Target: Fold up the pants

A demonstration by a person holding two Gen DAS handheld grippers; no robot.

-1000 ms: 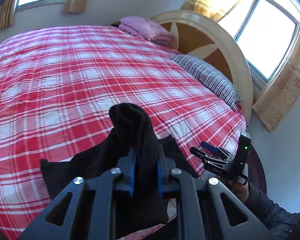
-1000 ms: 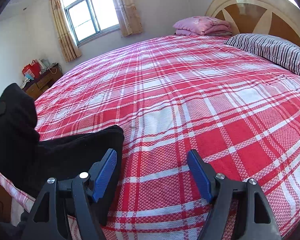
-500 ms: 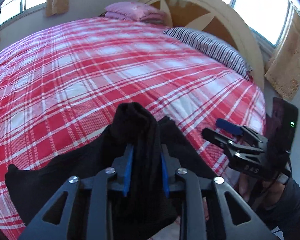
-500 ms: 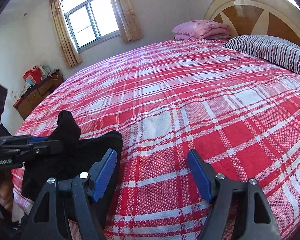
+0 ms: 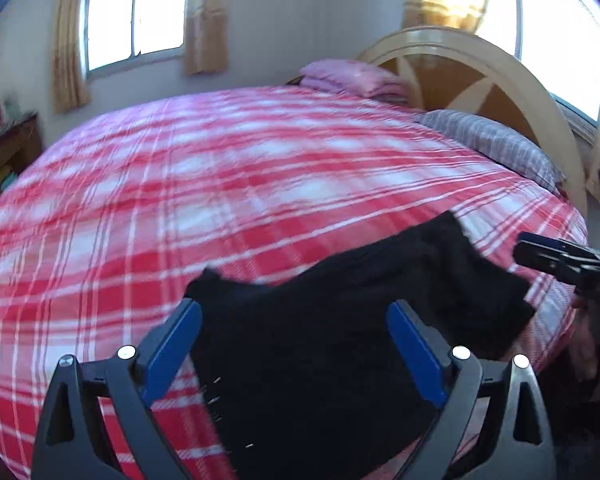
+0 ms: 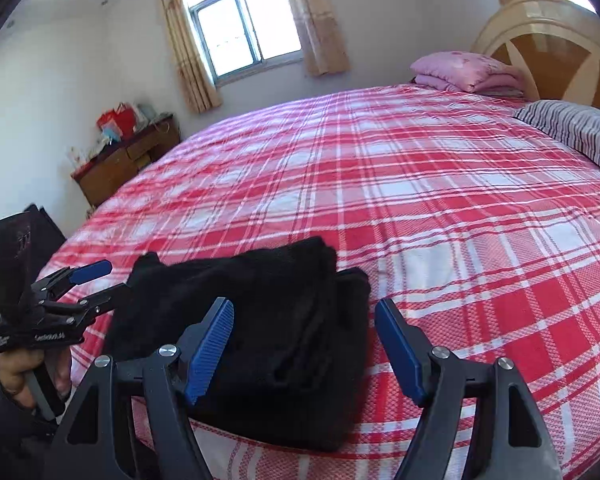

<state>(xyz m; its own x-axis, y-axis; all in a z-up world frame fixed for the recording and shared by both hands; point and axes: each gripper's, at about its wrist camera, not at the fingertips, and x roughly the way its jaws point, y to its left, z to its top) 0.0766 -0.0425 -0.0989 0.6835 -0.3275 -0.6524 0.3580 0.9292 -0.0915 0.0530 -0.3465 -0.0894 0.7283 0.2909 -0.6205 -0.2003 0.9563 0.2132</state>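
The black pants point(image 6: 268, 320) lie folded in a thick stack at the near edge of the red plaid bed point(image 6: 420, 200). They also show in the left wrist view point(image 5: 340, 328), spread under the open fingers. My left gripper point(image 5: 294, 346) is open and empty just above the pants; in the right wrist view it point(image 6: 96, 282) sits at their left side. My right gripper point(image 6: 304, 344) is open and empty, over the right edge of the stack; it shows at the far right of the left wrist view point(image 5: 560, 260).
A striped pillow point(image 6: 580, 136) and a folded pink blanket point(image 6: 464, 72) lie near the curved headboard point(image 6: 552, 48). A wooden cabinet point(image 6: 124, 160) with red items stands by the window wall. The bed's near edge runs under both grippers.
My left gripper has opened and let go of the pants, which now lie flat on the bed. It swung left and lowered. The right gripper stays open.
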